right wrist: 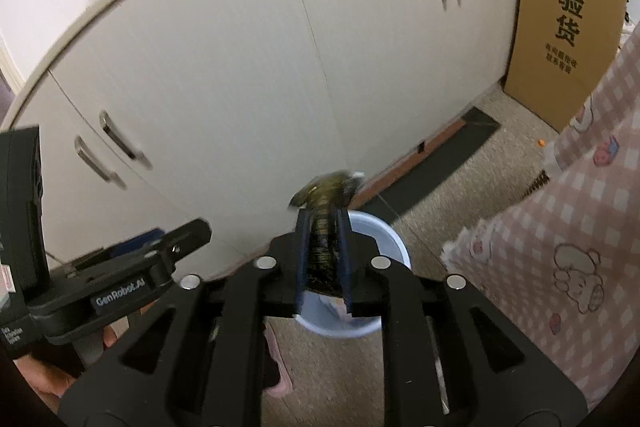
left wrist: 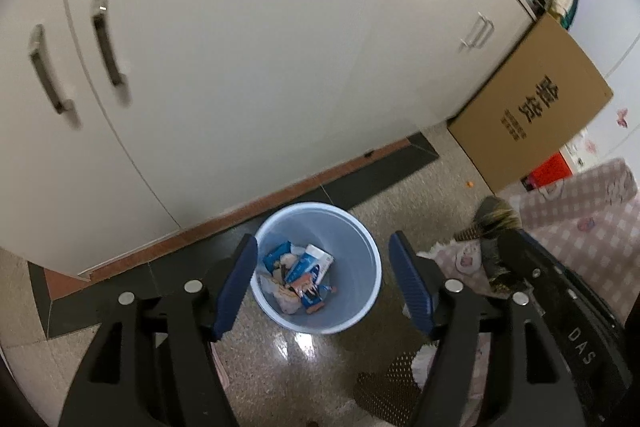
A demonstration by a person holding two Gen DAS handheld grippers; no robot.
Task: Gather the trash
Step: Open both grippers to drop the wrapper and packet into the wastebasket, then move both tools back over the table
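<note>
Blue-padded fingers [left wrist: 240, 287] of the left gripper [left wrist: 326, 283] stand spread wide with nothing between them, hanging directly above a pale blue bin [left wrist: 360, 307] on the speckled floor [left wrist: 280, 367]. Inside the bin lie blue-and-white wrappers [left wrist: 308, 267] and crumpled scraps, covering its bottom. To the right, the right gripper [right wrist: 324, 255] is clamped tight on a dark, gold-patterned wrapper [right wrist: 322, 203], whose crumpled top sticks up past the fingertips; it sits over the near rim of the same bin [right wrist: 394, 243]. A pink checked cloth [right wrist: 580, 227] hangs at the right. Beyond stand white cabinet doors [left wrist: 240, 67], and a cardboard box [left wrist: 532, 99] leans against them.
</note>
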